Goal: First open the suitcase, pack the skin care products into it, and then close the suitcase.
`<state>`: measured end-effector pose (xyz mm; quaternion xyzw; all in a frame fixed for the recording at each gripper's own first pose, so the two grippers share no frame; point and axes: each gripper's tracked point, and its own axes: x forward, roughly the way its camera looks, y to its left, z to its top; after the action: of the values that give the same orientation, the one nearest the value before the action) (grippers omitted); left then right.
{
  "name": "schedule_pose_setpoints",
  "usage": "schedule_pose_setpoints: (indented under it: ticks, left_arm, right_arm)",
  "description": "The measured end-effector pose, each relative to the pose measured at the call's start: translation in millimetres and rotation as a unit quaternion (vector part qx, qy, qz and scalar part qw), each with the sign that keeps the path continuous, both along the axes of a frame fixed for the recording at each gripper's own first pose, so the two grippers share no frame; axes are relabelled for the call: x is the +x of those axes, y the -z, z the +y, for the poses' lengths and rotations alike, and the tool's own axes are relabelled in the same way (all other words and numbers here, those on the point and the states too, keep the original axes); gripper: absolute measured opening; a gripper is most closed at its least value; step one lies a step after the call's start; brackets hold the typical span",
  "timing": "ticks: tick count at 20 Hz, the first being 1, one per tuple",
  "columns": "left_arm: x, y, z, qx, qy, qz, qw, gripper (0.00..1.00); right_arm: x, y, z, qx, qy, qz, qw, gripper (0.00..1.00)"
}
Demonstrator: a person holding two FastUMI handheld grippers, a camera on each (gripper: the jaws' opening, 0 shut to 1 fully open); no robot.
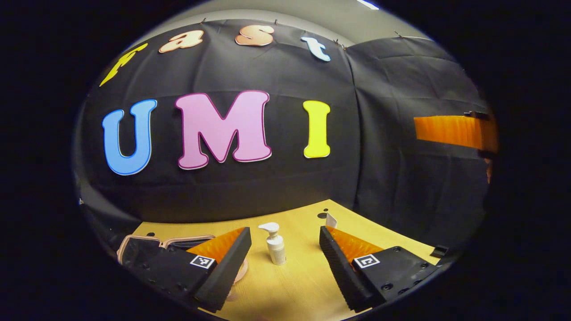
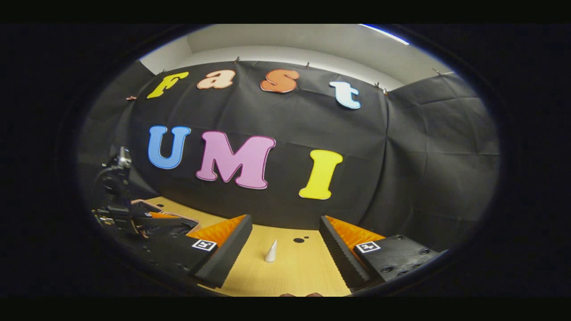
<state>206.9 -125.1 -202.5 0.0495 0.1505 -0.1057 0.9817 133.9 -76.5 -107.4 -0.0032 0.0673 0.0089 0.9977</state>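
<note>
Left gripper view: the left gripper [image 1: 285, 263] hangs wide open and empty over the table [image 1: 303, 285]; a white pump bottle [image 1: 275, 244] stands upright between its fingers, mid-table, and the suitcase [image 1: 147, 245] (pink-edged) lies toward the left edge. Right gripper view: the right gripper [image 2: 285, 256], likewise spread and empty, faces a small white tube [image 2: 271, 252] near the far edge.

A light wooden surface [image 1: 308, 285] runs back to the booth's black cloth wall [image 1: 276, 178]. Small dark round holes [image 2: 299, 240] dot the surface near the wall. Above the cloth, a pale ceiling [image 2: 290, 42] shows.

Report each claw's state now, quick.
Left claw: open, holding nothing; the white plastic pump bottle stands upright on the table between its fingers, untouched.
Right claw: open, holding nothing; a small white cone-shaped item stands ahead.
</note>
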Motion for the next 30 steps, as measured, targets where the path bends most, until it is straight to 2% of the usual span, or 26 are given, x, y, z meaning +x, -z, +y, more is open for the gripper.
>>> schedule_pose_setpoints:
  ticks: [3,8,11,14,20,22,23,26,30]
  left_arm:
    - [43.5,48.8,-4.0,0.003,-0.025,0.040,0.999,0.98]
    - [95.5,117.5,4.9,-0.010,-0.079,0.088,0.993,0.98]
    - [113.1,156.1,2.6,-0.021,-0.087,0.120,0.989,0.98]
    - [126.6,178.6,7.5,-0.008,-0.093,0.130,0.987,0.98]
    - [136.6,202.4,7.5,0.011,-0.083,0.146,0.986,0.98]
    - [146.4,207.1,4.6,-0.002,-0.075,0.142,0.987,0.58]
    - [146.8,207.7,4.4,-0.001,-0.072,0.145,0.987,0.60]
    - [145.8,206.0,4.2,0.002,-0.061,0.152,0.986,0.59]
    - [143.7,205.4,2.6,-0.011,-0.056,0.164,0.985,0.58]
  right_arm:
    - [35.5,28.3,-9.0,0.019,-0.031,0.020,0.999,0.96]
    - [79.0,60.6,-30.2,0.010,-0.055,0.047,0.997,0.97]
    - [88.8,69.0,-39.3,0.001,-0.058,0.058,0.997,0.96]
    - [91.8,83.7,-44.6,-0.015,-0.060,0.073,0.995,0.97]
    - [104.8,152.4,-17.6,-0.012,-0.072,0.141,0.987,0.97]
    - [109.2,174.8,-8.1,-0.014,-0.077,0.156,0.985,0.98]
    - [110.9,188.0,-3.4,-0.015,-0.081,0.163,0.983,0.97]
    - [121.2,236.5,9.5,-0.012,-0.076,0.201,0.977,0.97]
    - [131.8,302.3,26.4,0.048,-0.039,0.258,0.964,0.97]
